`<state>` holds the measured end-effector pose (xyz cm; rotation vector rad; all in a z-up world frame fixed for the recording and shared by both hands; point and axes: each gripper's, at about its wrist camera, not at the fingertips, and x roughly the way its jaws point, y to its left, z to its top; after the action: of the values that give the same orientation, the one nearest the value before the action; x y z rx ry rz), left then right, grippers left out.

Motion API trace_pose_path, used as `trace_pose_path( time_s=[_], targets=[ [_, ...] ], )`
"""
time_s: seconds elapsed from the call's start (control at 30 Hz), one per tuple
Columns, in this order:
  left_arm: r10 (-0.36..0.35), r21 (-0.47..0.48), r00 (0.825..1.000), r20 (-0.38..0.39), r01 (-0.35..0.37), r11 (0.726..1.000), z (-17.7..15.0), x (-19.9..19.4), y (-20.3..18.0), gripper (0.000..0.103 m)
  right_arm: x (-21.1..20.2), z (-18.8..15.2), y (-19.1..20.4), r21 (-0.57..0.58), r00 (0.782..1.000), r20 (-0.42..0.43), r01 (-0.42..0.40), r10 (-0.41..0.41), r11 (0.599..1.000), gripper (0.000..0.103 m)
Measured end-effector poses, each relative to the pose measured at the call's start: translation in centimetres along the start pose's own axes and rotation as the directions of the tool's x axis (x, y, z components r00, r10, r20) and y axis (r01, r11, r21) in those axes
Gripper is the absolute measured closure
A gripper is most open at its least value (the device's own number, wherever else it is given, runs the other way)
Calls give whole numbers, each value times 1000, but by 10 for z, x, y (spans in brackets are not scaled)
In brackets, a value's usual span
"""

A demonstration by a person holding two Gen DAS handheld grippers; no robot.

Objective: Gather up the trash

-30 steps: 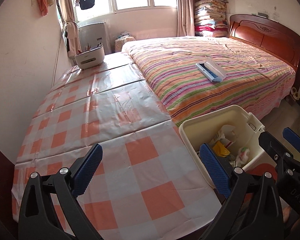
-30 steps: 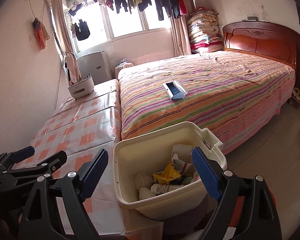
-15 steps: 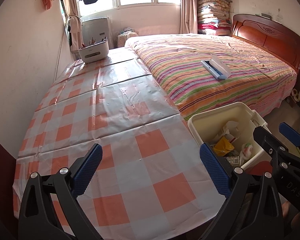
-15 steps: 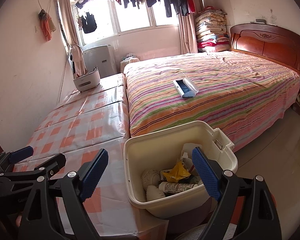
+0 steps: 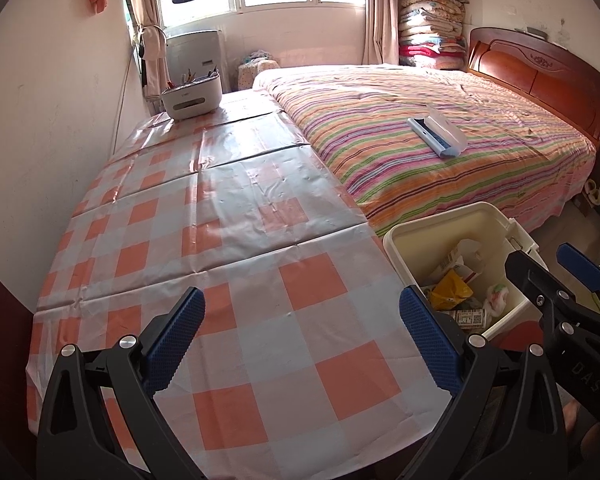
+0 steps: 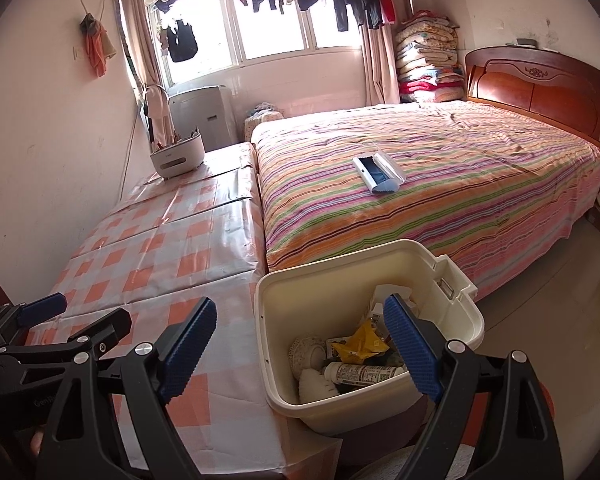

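1. Looking along your left gripper, you see its blue pads spread wide with nothing between them, held above the table with the orange-checked cloth.
2. Just off the table's right edge stands the cream bin, with the trash inside: a yellow wrapper, a torn carton, a labelled bottle and a crumpled bag.
3. Your right gripper shows at the right edge of this view, beside the bin; its jaws stand apart.
4. Farther off, a white holder with pens sits at the table's far end, and a blue and white case lies on the striped bed.
5. Looking along your right gripper, you find its pads also wide apart and empty, poised over the near rim of the bin.
6. The trash lies at the bottom: yellow wrapper, white bottle on its side, a pale cup.
7. Your left gripper hangs over the table at the lower left, jaws apart.
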<state>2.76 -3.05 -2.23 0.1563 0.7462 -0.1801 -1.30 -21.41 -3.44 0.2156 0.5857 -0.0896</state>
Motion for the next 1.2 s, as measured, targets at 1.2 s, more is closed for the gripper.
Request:
trace_pose_path(
  time_s=[1.2],
  targets=[
    [14, -22, 1000, -3, -14, 1000, -3, -4, 9, 7, -1, 0, 1, 3, 1000, -3, 3, -3, 1000, 20]
  ],
)
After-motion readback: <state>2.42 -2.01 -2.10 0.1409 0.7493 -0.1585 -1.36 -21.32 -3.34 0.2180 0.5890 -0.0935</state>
